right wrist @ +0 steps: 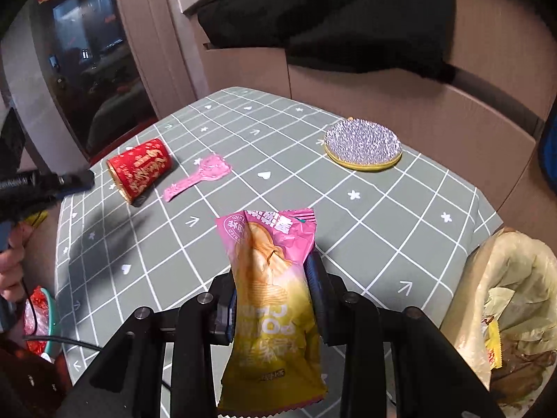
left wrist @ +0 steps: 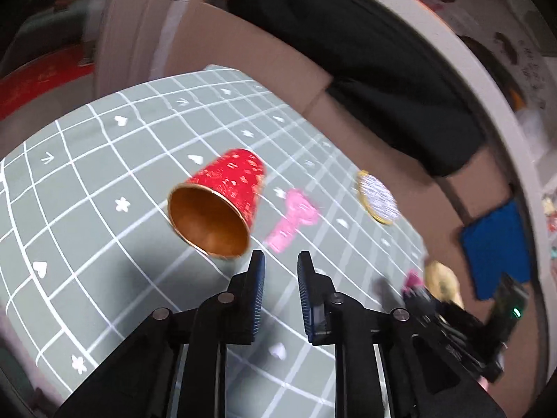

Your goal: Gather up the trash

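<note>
While the right gripper (right wrist: 275, 296) is clamped on a pink-and-yellow snack packet (right wrist: 271, 299), the packet is held upright between the two fingers, above the near part of the table (right wrist: 400, 230). The table is covered by a grey-green cloth with a white grid, hearts and stars.

Item: red paper cup (left wrist: 219, 205), gold-printed, lying on its side on the cloth, mouth turned toward the left wrist camera. The left gripper (left wrist: 280, 278) is seen just short of it, fingers parted by a narrow gap, nothing held between them.

Item: pink plastic scoop (left wrist: 292, 219), flat on the cloth just beside the cup.

Item: round sequinned pouch (right wrist: 362, 146) with a yellow rim, lying toward the far right side of the table, well apart from the cup.

Item: bin lined with a pale yellowish bag (right wrist: 511, 296), standing off the table's right edge; crumpled wrappers are seen inside.

Item: black cloth (right wrist: 330, 17), draped over cardboard boxes (right wrist: 435, 118) behind the table.
</note>
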Motion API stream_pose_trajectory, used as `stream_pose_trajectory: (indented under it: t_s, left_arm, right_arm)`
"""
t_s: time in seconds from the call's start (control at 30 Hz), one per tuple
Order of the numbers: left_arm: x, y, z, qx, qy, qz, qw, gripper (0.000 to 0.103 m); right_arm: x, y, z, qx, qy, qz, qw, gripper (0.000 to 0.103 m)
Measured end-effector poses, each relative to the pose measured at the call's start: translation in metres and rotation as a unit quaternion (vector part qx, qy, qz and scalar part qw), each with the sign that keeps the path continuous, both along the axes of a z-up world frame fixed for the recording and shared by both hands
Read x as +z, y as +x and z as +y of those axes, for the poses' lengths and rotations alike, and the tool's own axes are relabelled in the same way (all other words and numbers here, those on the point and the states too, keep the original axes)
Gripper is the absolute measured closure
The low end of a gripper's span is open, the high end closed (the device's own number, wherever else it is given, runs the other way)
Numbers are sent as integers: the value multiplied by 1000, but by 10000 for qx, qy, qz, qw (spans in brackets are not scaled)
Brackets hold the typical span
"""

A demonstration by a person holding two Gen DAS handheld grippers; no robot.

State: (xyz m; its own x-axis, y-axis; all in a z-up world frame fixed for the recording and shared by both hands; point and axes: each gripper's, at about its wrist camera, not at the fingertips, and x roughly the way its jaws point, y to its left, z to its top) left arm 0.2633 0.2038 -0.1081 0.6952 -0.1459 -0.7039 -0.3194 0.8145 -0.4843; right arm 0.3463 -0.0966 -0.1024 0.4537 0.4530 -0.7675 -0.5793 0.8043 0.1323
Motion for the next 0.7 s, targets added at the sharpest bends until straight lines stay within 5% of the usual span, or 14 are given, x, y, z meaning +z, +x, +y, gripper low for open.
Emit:
stream_pose_trajectory:
  t_s: [0.17,0.5,0.7]
  left_arm:
    - [-14,6,22,839,-166,246,9960,75]
    - [-18,-1,52,1167,-312,14,9927,69]
    - [-25,34,65,1026,-653,127,9925,69]
  right_arm:
    - [-9,0,-4,-100,-10,-22,9999,58]
    - [-39,4,5,-24,-63,373,9993,56]
    - [-40,1,11,106,-31,373,9992,39]
